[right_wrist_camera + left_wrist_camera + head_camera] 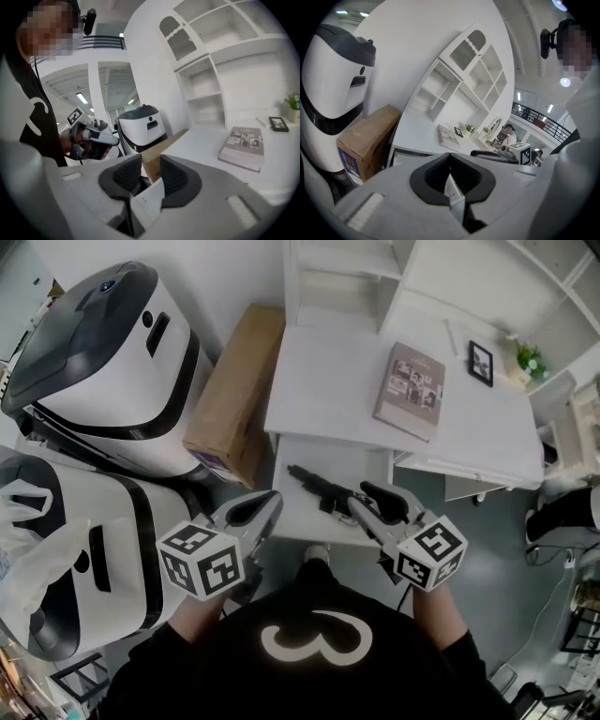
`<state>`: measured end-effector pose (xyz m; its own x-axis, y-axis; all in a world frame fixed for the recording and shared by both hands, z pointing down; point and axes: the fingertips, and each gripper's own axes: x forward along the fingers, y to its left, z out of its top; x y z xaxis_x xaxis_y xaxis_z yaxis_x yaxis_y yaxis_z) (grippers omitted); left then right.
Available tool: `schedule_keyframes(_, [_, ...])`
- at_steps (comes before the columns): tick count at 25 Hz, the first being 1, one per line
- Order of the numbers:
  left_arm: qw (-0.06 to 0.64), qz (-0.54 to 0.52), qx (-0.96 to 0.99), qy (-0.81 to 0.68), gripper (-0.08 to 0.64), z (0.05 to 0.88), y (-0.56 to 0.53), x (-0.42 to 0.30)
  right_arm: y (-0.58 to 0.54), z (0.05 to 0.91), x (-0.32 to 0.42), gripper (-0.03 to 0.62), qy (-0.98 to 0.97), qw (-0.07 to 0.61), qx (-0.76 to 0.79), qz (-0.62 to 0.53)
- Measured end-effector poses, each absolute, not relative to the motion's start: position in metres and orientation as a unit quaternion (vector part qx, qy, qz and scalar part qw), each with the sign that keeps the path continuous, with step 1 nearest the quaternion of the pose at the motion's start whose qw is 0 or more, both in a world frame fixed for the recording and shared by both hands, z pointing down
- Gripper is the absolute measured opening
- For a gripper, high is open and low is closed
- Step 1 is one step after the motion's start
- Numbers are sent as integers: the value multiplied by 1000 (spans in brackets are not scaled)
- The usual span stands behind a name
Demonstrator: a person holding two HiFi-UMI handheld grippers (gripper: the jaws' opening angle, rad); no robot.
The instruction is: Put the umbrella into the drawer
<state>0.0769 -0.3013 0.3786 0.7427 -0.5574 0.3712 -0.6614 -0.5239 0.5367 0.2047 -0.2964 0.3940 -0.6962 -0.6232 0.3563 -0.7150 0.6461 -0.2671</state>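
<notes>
A black folded umbrella lies in the open white drawer under the white desk. My left gripper hovers at the drawer's near left corner, its dark pads meeting with nothing between them. My right gripper hangs just right of the umbrella's near end and holds nothing. In the right gripper view a narrow gap shows between its pads, with only the cardboard box seen through it. The umbrella is hidden in both gripper views.
A book, a small picture frame and a plant rest on the desk. A cardboard box leans left of the desk. Two white-and-grey machines stand at the left. The person's dark-clothed torso fills the bottom.
</notes>
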Motion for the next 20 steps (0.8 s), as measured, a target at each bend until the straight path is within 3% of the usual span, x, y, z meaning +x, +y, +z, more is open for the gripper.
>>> schedule_keyframes(2, [329, 71, 879, -337, 9, 365, -290, 80, -281, 373, 201, 106, -904, 80, 369, 201])
schedule_keyframes(6, [300, 63, 899, -313, 9, 343, -272, 86, -256, 340, 199, 3, -906, 29, 377, 190])
schedule_keyframes(14, [265, 54, 922, -279, 9, 318, -245, 101, -223, 316, 203, 3, -904, -21, 375, 205])
schedule_keyframes(20, [258, 55, 925, -274, 9, 313, -237, 104, -218, 315, 208, 3, -899, -20, 390, 199])
